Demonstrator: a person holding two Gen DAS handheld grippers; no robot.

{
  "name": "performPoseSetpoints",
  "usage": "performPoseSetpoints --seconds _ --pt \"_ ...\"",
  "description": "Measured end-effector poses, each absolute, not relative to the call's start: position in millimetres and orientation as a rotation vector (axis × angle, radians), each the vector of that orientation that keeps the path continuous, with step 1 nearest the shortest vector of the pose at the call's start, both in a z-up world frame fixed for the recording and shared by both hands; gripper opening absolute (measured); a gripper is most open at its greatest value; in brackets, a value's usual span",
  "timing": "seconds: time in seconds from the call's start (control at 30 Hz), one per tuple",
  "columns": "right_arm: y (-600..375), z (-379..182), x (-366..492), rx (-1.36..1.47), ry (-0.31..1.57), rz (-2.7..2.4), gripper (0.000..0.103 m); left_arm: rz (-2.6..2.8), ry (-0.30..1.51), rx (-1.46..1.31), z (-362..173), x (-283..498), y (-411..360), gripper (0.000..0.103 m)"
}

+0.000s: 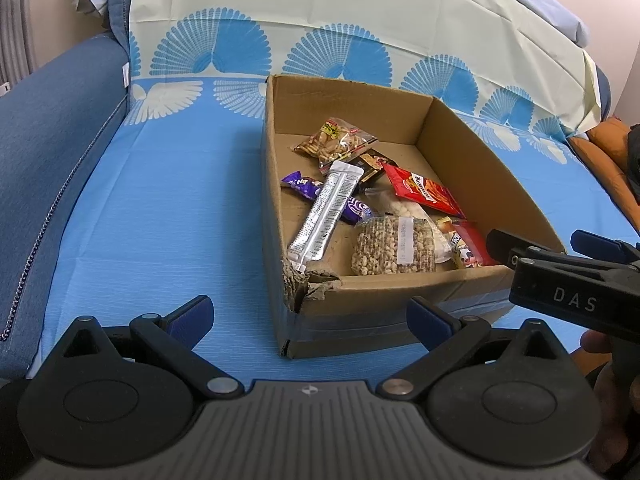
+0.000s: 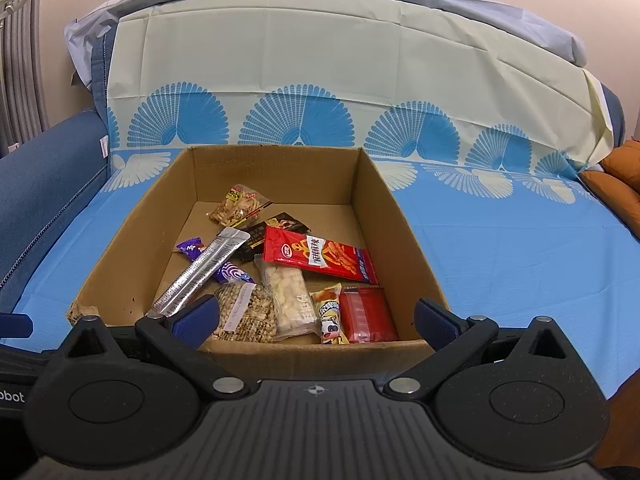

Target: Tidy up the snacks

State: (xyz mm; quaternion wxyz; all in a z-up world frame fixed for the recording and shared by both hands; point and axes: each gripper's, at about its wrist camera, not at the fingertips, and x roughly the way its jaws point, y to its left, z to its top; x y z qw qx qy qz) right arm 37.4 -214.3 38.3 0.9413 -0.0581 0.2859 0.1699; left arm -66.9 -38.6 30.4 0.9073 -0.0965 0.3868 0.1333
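Observation:
An open cardboard box sits on the blue cloth and holds several snack packets. Among them are a silver bar, a red chip packet, a purple candy, a clear bag of nuts and a bag of crackers. My left gripper is open and empty, in front of the box's torn near corner. My right gripper is open and empty at the box's near wall; it also shows at the right of the left wrist view.
A blue-and-cream patterned cloth covers the sofa seat and back. A blue sofa armrest rises at the left. An orange cushion lies at the right.

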Motion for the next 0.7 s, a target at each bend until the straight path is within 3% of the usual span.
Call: performPoseSetpoints --seconds 0.7 --pt "-213.8 37.6 39.2 -0.127 0.584 0.352 0.102 0.254 0.772 -0.169 32.6 -67.3 -43.0 0.103"
